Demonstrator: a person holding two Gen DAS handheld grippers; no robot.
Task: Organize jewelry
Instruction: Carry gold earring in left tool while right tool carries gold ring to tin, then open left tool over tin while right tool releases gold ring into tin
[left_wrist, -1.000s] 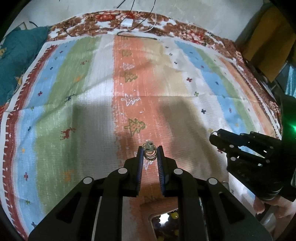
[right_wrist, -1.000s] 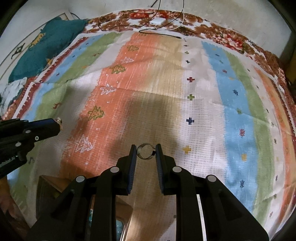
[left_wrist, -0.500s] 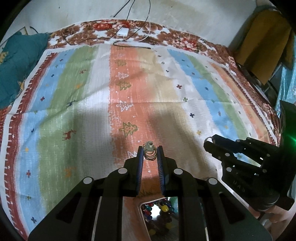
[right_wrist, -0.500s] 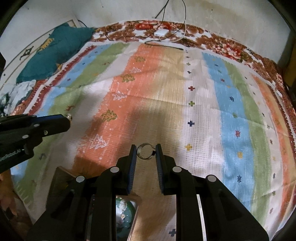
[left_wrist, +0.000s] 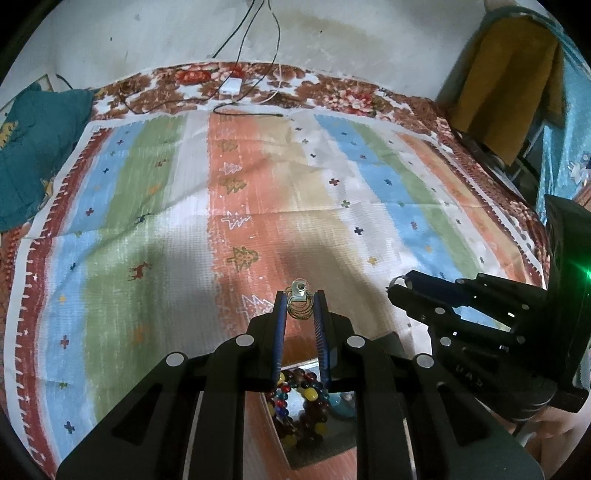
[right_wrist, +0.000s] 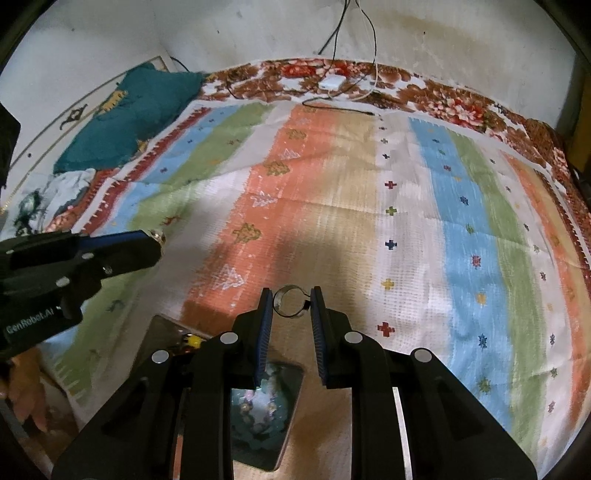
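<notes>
My left gripper (left_wrist: 300, 307) is shut on a small gold-coloured ring with a pale stone (left_wrist: 300, 291), held above a striped cloth (left_wrist: 155, 229). My right gripper (right_wrist: 291, 300) is shut on a plain silver ring (right_wrist: 290, 301). Each gripper shows in the other's view: the right gripper (left_wrist: 400, 286) at the right, the left gripper (right_wrist: 157, 240) at the left. Below the left fingers lies an open compartment with coloured bead bracelets (left_wrist: 306, 402). Under the right fingers a compartment holds pale and teal jewelry (right_wrist: 262, 406).
A teal cushion (right_wrist: 133, 110) lies at the far left of the bed. A white charger with cables (left_wrist: 231, 85) sits on the floral border near the wall. A yellow cloth (left_wrist: 506, 77) hangs at the far right. A hand (right_wrist: 26, 387) shows at lower left.
Both grippers have risen and drawn back with their rings still held. More of the wall and the bead-filled compartments beneath the fingers has come into view.
</notes>
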